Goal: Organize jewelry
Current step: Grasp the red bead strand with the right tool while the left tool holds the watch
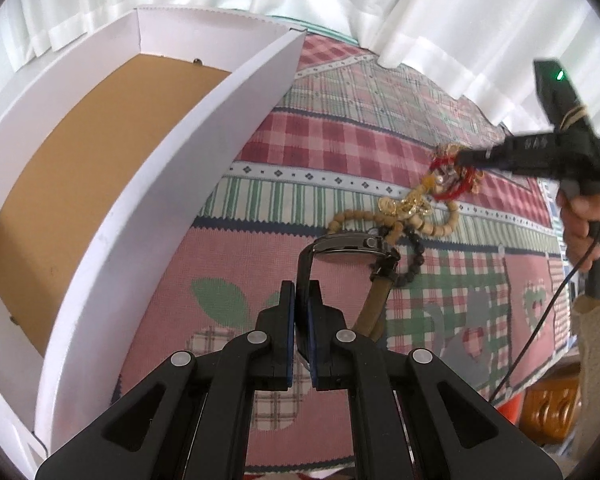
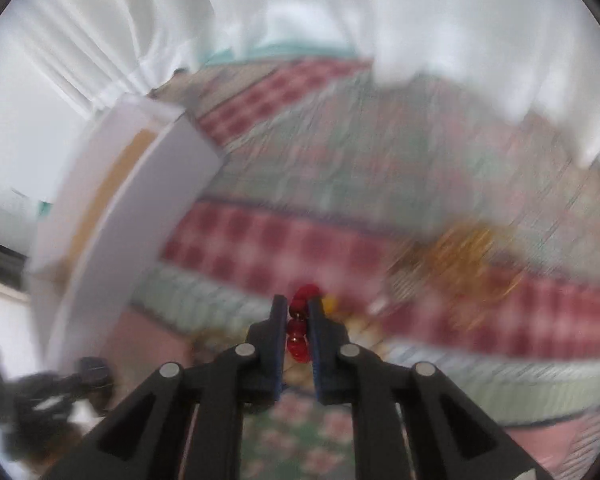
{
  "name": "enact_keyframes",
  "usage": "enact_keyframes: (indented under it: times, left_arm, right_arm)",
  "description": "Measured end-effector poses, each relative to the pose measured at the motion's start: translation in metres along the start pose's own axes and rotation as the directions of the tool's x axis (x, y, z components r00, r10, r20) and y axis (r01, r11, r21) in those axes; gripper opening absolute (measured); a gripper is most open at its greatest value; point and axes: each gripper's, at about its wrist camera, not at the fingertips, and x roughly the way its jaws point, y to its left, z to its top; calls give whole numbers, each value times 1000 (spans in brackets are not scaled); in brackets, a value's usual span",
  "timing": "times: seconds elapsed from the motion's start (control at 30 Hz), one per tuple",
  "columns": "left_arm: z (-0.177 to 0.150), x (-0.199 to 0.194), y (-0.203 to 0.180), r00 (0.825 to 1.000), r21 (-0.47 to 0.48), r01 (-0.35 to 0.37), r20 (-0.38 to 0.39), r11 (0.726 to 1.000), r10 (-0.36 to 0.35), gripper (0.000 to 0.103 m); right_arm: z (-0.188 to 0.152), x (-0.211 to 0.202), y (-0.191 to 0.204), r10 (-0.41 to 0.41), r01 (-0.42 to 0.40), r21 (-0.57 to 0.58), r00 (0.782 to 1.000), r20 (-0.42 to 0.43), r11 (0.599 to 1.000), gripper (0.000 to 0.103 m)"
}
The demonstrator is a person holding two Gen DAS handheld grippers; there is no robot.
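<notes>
My left gripper (image 1: 301,292) is shut on the dark strap of a wristwatch (image 1: 350,245) and holds it just above the patchwork cloth (image 1: 236,264). Its brown strap end (image 1: 374,308) hangs down. Beyond it lies a pile of jewelry: tan bead strings (image 1: 428,226), gold pieces (image 1: 406,205), a black bead string (image 1: 414,264). My right gripper (image 2: 298,304) is shut on a red bead bracelet (image 2: 298,336). In the left wrist view its tip (image 1: 460,158) is at the red bracelet (image 1: 446,180) on the pile. The right wrist view is blurred.
A white open box (image 1: 172,168) with a brown cardboard floor (image 1: 88,168) stands at the left; it also shows in the right wrist view (image 2: 140,184). White curtains (image 1: 440,12) hang at the back. A black cable (image 1: 540,320) trails at the right.
</notes>
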Motion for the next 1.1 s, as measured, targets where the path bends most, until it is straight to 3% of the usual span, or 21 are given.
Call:
enact_keyframes:
  times: [0.03, 0.07, 0.17, 0.23, 0.33, 0.43, 0.5, 0.6, 0.63, 0.7, 0.77, 0.93, 1.0, 1.03, 1.07, 1.1]
  left_arm:
    - [-2, 0, 1, 1000, 1, -4, -3, 1000, 4, 4]
    - [-4, 0, 1, 1000, 2, -7, -8, 1000, 7, 4]
    - [-8, 1, 3, 1000, 1, -11, -11, 1000, 11, 4]
    - [-9, 1, 3, 1000, 1, -10, -11, 1000, 10, 4]
    - [-8, 1, 2, 1000, 1, -7, -11, 1000, 7, 4]
    - [-7, 1, 0, 1000, 4, -5, -8, 1000, 5, 4]
    - [-7, 0, -1, 1000, 7, -4, -6, 1000, 4, 4]
    - [-9, 0, -2, 1000, 8, -4, -7, 1000, 4, 4]
    - [-10, 0, -1, 1000, 7, -3, -10, 1000, 3, 4]
    - [-11, -1, 1, 1000, 4, -4, -13, 1000, 5, 4]
    - [-12, -1, 3, 1000, 2, -7, -15, 1000, 7, 4]
    - [-10, -1, 4, 1000, -7, 6, -11, 1000, -6, 4]
    - [-10, -1, 4, 1000, -13, 14, -10, 1000, -14, 4]
    - [-10, -1, 3, 1000, -13, 16, -9, 1000, -16, 4]
    - [-11, -2, 2, 1000, -12, 16, -8, 1000, -17, 4]
    - [-11, -2, 2, 1000, -10, 16, -9, 1000, -16, 4]
  right_arm:
    - [-5, 5, -4, 21, -20, 23, 999, -28, 1000, 11]
    - [-10, 13, -8, -12, 14, 31, 998, -56, 999, 11]
    - [-23, 27, -24, -214, 216, 14, 974, -78, 976, 14]
    - [-26, 29, -33, -263, 266, 23, 961, -80, 964, 15]
    - [-26, 25, -38, -230, 232, 28, 971, -69, 972, 18]
    - [-23, 21, -32, -247, 246, -17, 968, -49, 969, 21]
    - [-18, 25, -27, -285, 282, -67, 957, -44, 957, 38]
    - [-13, 46, -26, -331, 320, -135, 942, -61, 938, 38]
    - [-13, 52, -24, -331, 319, -155, 942, -59, 935, 38]
    - [-13, 56, -24, -309, 295, -190, 950, -51, 936, 13]
    - [-15, 45, -21, -299, 291, -178, 954, -21, 940, 0]
    - [-21, 14, -5, -290, 285, -233, 957, 13, 930, 0]
    - [-19, 17, -3, -332, 319, -270, 943, -3, 909, 6]
    - [-18, 23, -5, -345, 323, -283, 938, -27, 903, 14]
    - [-19, 29, -7, -363, 334, -296, 931, -46, 895, 36]
    - [-19, 35, -6, -377, 345, -306, 925, -51, 887, 40]
